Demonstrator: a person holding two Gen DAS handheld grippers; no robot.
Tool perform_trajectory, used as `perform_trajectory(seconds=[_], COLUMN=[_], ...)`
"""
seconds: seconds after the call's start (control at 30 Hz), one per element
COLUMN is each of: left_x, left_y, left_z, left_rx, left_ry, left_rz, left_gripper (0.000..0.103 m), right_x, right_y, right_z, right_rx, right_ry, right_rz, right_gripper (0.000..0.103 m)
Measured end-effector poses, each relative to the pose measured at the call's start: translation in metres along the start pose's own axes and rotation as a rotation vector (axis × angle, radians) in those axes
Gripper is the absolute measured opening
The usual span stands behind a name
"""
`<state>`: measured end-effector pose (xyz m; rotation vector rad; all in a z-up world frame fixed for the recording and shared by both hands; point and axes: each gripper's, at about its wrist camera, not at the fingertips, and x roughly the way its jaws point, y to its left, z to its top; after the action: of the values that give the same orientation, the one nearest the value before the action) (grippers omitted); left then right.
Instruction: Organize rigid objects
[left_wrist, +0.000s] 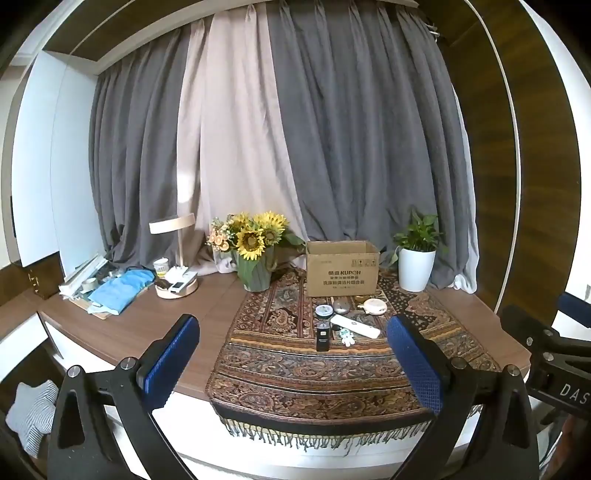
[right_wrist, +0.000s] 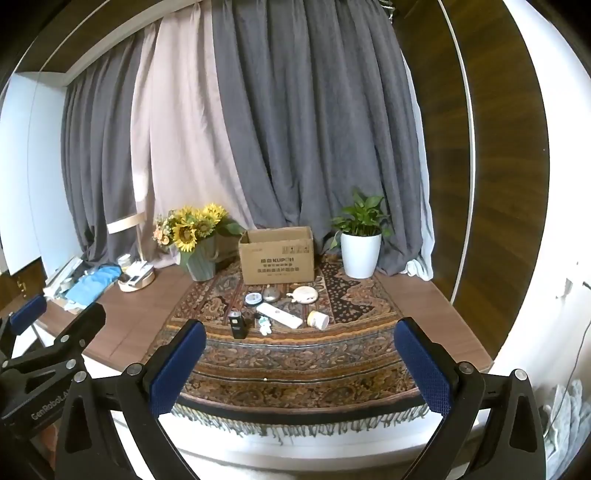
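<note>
Your left gripper (left_wrist: 293, 363) and right gripper (right_wrist: 301, 363) both hang with jaws spread wide, empty. The small objects — black rectangular device (right_wrist: 236, 324), white remote (right_wrist: 279, 315), round tins — lie clustered on the patterned cloth (right_wrist: 295, 362) on the counter, just before the open cardboard box (right_wrist: 277, 258).

I count one cardboard box (right_wrist: 277, 256) on my bench (right_wrist: 122, 328), one patterned runner (right_wrist: 295, 354), one vase of sunflowers (right_wrist: 195, 240) and one potted green plant (right_wrist: 360, 247). In front of the box lie seven small things: two round tins (right_wrist: 253, 298), one round white case (right_wrist: 306, 294), one white remote (right_wrist: 279, 315), one black device (right_wrist: 236, 324), one small white figurine (right_wrist: 263, 325) and one pale jar (right_wrist: 318, 319) on its side. One lamp (left_wrist: 173, 236) stands at the left.
</note>
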<state>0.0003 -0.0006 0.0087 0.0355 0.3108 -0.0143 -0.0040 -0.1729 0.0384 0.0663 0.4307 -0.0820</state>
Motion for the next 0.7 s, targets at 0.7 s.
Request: perform_trajectory(seconds=[0.7], left_x=[-0.0053], left_y=[0.0004], left_z=[-0.0048], left_rx=[0.001], left_ry=[0.004], left_rz=[-0.016], left_gripper=[0.103], right_x=[0.0001], right_y=[0.0007], right_z=[0.0017], right_rx=[-0.004], right_ry=[-0.001], right_rz=[0.006], right_gripper=[0.103])
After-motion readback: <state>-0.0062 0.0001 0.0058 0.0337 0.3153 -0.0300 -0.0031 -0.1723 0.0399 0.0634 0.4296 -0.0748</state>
